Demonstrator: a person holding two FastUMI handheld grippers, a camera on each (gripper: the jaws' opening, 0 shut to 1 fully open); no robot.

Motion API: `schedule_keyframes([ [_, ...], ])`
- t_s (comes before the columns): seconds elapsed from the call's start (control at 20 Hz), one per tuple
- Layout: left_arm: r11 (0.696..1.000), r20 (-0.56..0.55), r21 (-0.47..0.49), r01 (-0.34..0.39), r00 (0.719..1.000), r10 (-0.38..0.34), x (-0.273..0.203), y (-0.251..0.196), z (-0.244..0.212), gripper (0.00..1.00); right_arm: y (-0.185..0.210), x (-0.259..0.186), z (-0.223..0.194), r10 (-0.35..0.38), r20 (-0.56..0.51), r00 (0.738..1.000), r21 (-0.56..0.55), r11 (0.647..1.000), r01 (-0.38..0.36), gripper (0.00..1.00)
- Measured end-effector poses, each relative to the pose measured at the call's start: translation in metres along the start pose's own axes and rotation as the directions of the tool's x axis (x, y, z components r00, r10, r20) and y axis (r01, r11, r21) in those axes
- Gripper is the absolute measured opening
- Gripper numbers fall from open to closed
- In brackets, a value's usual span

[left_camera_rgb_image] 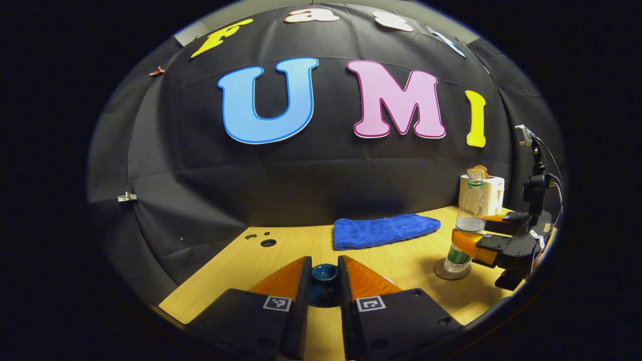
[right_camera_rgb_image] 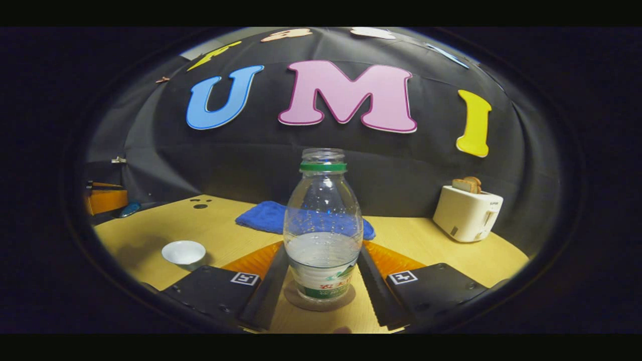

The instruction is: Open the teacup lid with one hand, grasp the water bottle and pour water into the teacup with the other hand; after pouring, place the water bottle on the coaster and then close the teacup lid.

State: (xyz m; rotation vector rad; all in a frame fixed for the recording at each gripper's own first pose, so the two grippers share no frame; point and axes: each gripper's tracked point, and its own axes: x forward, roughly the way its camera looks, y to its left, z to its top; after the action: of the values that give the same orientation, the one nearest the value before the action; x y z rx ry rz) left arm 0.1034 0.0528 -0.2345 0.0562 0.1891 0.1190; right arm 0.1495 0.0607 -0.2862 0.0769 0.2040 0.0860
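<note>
The water bottle (right_camera_rgb_image: pixel 322 225) stands on its coaster (right_camera_rgb_image: pixel 301 304) at bottom centre with the right gripper (right_camera_rgb_image: pixel 323 250) flanking it, pressing or not I cannot tell, so it should part and back straight off before the left gripper (left_camera_rgb_image: pixel 323 263), clamped on the lid (left_camera_rgb_image: pixel 324 275), seeks the teacup (right_camera_rgb_image: pixel 183 252) at lower left.

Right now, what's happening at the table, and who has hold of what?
The left gripper holds the dark blue teacup lid between its fingers, lifted off the table. The white teacup sits uncovered on the wooden table. The water bottle, uncapped and partly filled, stands on the coaster between the right gripper's fingers, which look close to its sides; contact is unclear. A blue cloth and toaster sit behind.
</note>
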Motion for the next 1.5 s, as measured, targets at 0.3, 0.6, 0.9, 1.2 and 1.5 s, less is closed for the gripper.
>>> schedule_keyframes([
  [0.3, 0.999, 0.009, -0.012, -0.033, 0.999, 0.033, -0.002, 0.018, 0.004, 0.32, 0.005, -0.006, 0.023, -0.007, 0.020, 1.000, -0.366, 0.931, 0.014, 0.72],
  [0.6, 0.997, 0.022, -0.021, -0.068, 0.997, 0.069, -0.006, 0.034, 0.005, 0.32, 0.030, 0.003, 0.018, 0.008, 0.036, 0.999, -0.656, 0.755, 0.017, 0.75],
  [0.9, 0.996, 0.014, -0.036, -0.087, 0.996, 0.088, -0.013, 0.045, 0.001, 0.32, 0.051, 0.009, 0.014, 0.031, 0.049, 0.998, -0.853, 0.521, 0.026, 0.75],
  [1.2, 0.994, 0.018, -0.041, -0.100, 0.995, 0.101, -0.016, 0.051, 0.000, 0.32, 0.067, 0.012, 0.004, 0.061, 0.026, 0.998, -0.931, 0.365, 0.002, 0.75],
  [1.5, 0.993, 0.012, -0.046, -0.112, 0.994, 0.112, -0.018, 0.057, -0.006, 0.32, 0.084, 0.022, -0.006, 0.087, 0.015, 0.996, -0.978, 0.210, -0.004, 0.75],
])
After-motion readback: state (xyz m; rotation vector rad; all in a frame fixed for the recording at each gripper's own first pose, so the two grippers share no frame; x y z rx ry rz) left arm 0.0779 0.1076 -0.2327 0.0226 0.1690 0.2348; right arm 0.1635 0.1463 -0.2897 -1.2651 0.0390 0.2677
